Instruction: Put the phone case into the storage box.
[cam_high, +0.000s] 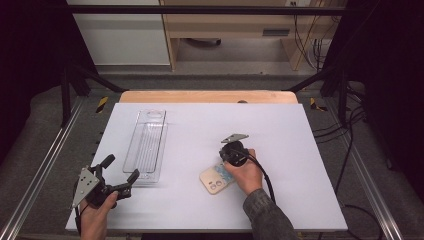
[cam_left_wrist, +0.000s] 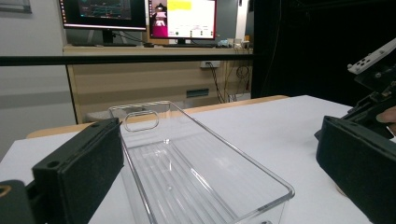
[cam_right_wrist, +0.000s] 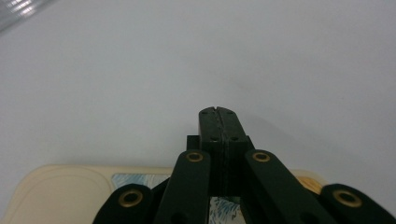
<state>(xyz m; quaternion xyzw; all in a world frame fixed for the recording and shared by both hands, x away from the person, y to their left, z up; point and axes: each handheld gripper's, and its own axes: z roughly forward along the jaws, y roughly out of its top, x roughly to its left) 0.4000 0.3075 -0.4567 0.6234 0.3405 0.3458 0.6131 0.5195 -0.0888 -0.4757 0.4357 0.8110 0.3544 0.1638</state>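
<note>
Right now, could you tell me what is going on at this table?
A person works with a gripper in each hand. The right gripper, jaws pressed together, is over a cream phone case lying on the white table; whether it touches is unclear. The left gripper is open, pointing at the near end of a clear plastic tray, which looks empty.

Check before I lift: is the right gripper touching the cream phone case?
Cannot tell: in the high view the right gripper overlaps the cream phone case, contact hidden.
</note>
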